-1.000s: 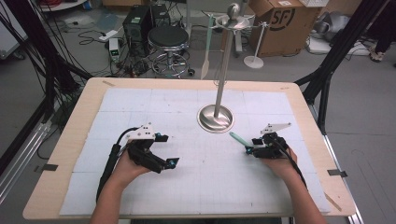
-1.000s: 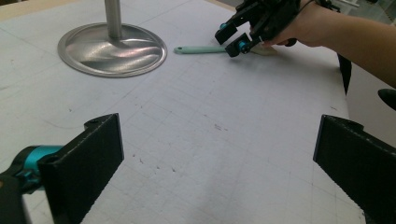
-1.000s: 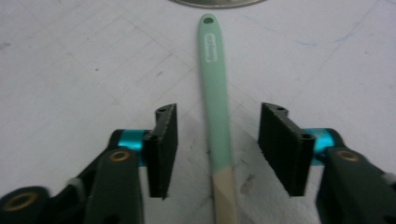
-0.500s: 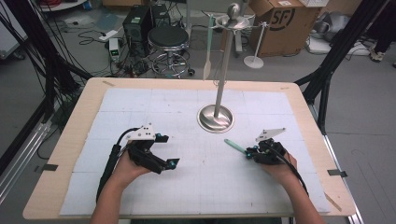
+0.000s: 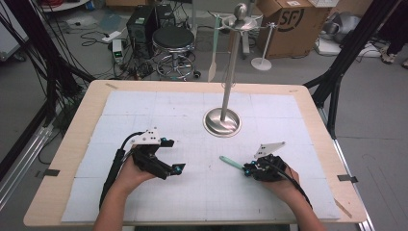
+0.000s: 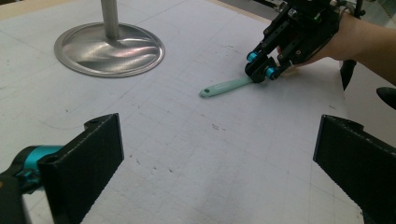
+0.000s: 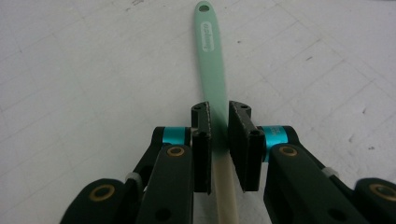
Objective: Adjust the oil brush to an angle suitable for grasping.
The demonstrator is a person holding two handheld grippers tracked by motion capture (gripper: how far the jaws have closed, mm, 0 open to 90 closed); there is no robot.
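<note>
A mint-green utensil [image 7: 208, 42] with a cream far end has a hole at its handle tip, and it lies low over the white mat. My right gripper [image 7: 219, 114] has just been closing, and its pads now press on the utensil's shaft. In the high view the right gripper [image 5: 246, 169] is at the mat's near right, and the utensil [image 5: 231, 162] points left and away from it. My left gripper [image 5: 172, 155] rests at the near left with its jaws wide apart and nothing between them. The left gripper view shows the right gripper [image 6: 260, 70] and the utensil [image 6: 224, 87] farther off.
A metal stand [image 5: 222, 121] with a round base rises from the middle of the mat's far half, and a pale utensil [image 5: 212, 53] hangs from its top. Beyond the table's far edge are a stool [image 5: 174, 41] and boxes.
My right gripper has moved toward the table's near edge and slightly left, and the green utensil has come with it. The left gripper has stayed where it was.
</note>
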